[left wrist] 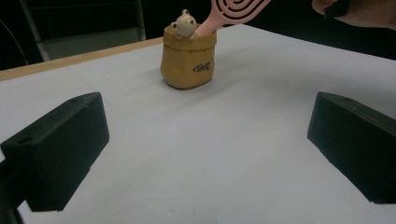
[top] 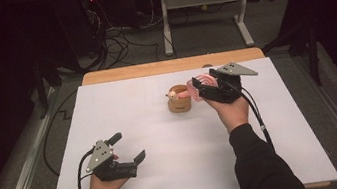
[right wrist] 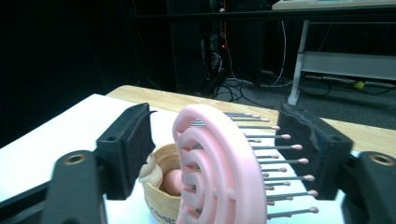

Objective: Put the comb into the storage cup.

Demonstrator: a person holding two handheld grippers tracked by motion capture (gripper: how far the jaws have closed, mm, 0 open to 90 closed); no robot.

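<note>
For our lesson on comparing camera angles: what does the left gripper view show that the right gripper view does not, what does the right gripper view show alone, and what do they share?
Left gripper view alone: the black lettering on the front of the tan pot, and the left gripper with its jaws spread wide over the bare white table.

Right gripper view alone: the metal pins of the pink hairbrush and the right gripper, a jaw on either side of the brush head.

Both: the pot, the small bear figure at its rim, and the brush with its handle in the pot.
</note>
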